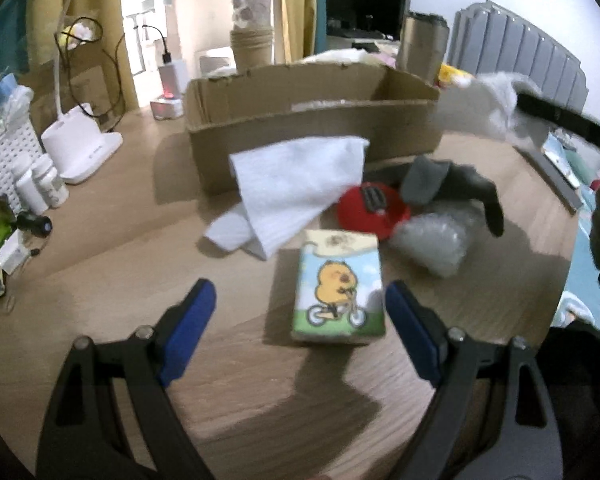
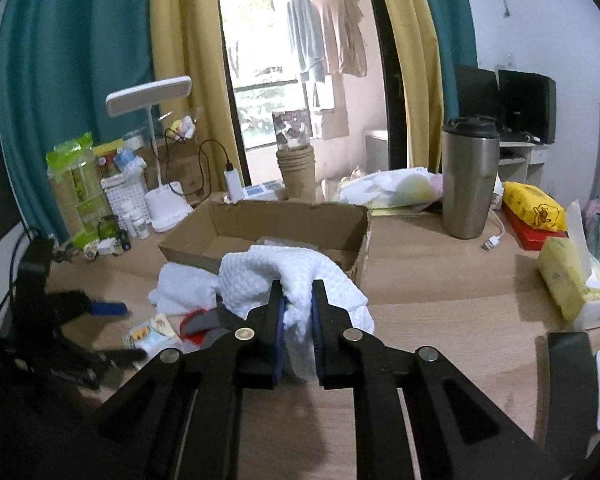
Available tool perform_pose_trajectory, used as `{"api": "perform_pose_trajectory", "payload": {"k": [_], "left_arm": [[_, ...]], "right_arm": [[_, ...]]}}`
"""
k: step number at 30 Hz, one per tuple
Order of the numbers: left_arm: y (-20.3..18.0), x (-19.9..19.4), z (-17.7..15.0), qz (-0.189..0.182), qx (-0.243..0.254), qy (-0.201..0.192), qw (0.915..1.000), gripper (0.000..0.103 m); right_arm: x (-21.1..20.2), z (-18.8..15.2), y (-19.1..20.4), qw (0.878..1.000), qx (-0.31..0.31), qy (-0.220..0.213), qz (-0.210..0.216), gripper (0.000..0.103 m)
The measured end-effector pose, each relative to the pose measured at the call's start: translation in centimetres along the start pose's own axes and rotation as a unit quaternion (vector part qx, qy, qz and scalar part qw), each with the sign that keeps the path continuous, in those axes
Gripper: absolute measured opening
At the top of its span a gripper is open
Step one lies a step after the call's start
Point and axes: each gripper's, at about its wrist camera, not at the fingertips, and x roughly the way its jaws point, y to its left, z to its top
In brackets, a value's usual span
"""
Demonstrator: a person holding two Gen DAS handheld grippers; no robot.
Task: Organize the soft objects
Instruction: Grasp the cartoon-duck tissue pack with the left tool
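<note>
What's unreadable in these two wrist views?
- Cardboard box interior: left wrist view, near wall hides it; right wrist view, the white cloth in the right tool covers part of it.
- Grey item on the red object: blurred, type unclear.
- Left tool: open around the tissue pack, contact unclear.

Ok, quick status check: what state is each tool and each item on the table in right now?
Left tool: open, lined up on the tissue pack, not touching.
Right tool: shut on the white waffle cloth, lifted.
Tissue pack: flat on the table.
White towel: crumpled, leaning against the box.
Cardboard box: open-topped.
Steel tumbler: upright, lidded.
</note>
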Motion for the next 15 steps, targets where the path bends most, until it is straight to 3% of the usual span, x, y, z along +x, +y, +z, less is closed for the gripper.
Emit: {"api": "perform_pose_trajectory", "payload": {"k": [3, 9, 12, 15], "left_arm": [[-0.4, 0.4, 0.3, -0.008, 0.001, -0.001, 1.0000, 0.088], [-1.1, 2.4, 0.5, -0.001, 0.004, 0.039, 0.9992, 0.087], [-1.2, 2.5, 0.6, 0.012, 0.014, 0.044, 0.9989, 0.049], [-1.2, 2.4, 0.4, 0.016, 0.018, 0.044, 0.9987, 0.048]], "right_arm": [[0.6, -0.4, 0.0, 1.000, -0.006, 0.012, -0.007, 0.014], [1.5, -1.6, -0.2, 0.999, -0.005, 0.029, -0.017, 0.014], [1.6, -1.6, -0.4, 0.999, -0.002, 0.028, -0.019, 0.014], [1.7, -1.6, -0.4, 1.000, 0.003, 0.024, -0.017, 0.014]]}}
